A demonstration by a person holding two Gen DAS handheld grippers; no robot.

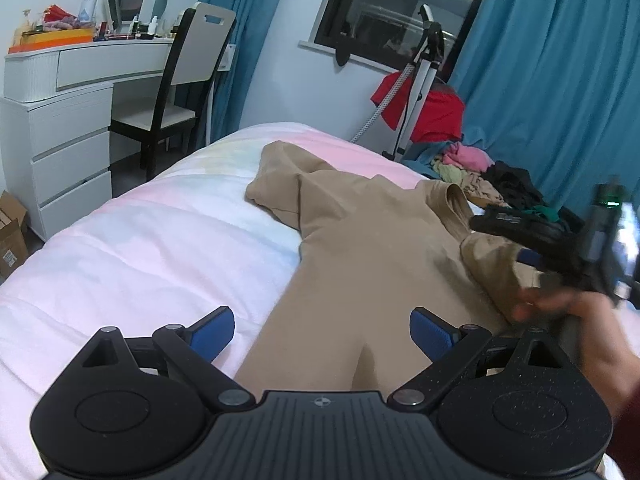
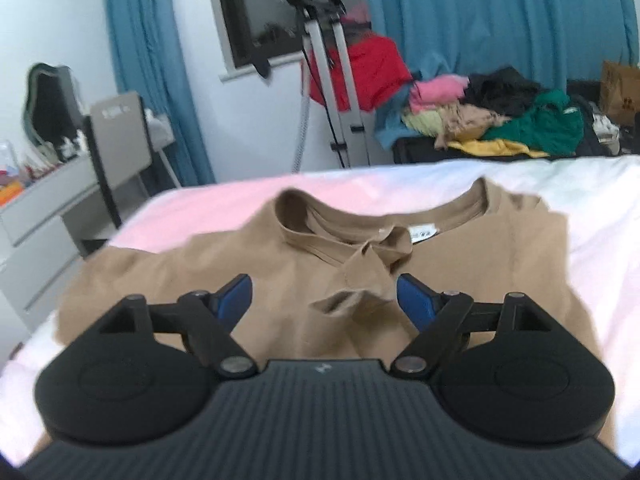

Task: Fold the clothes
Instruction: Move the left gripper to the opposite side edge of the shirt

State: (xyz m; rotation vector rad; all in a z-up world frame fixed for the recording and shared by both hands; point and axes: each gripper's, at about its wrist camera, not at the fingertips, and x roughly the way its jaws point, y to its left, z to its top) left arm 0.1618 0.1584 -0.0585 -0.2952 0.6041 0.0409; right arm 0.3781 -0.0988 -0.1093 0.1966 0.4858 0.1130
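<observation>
Both jaws apart, left hand-held gripper (image 1: 322,334) and right hand-held gripper (image 2: 324,300) hover over a tan T-shirt (image 2: 240,276) on the bed (image 1: 140,248), its right sleeve (image 2: 360,280) folded inward; the left sleeve (image 1: 280,176) likely needs gripping next.

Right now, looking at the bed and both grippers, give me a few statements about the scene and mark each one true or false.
1. A tan shirt lies on the bed. True.
2. The left gripper is shut on the shirt. False: it is open, holding nothing.
3. The right gripper is open. True.
4. The curtains are yellow. False: they are blue.
5. A clothes pile sits beyond the bed. True.
</observation>
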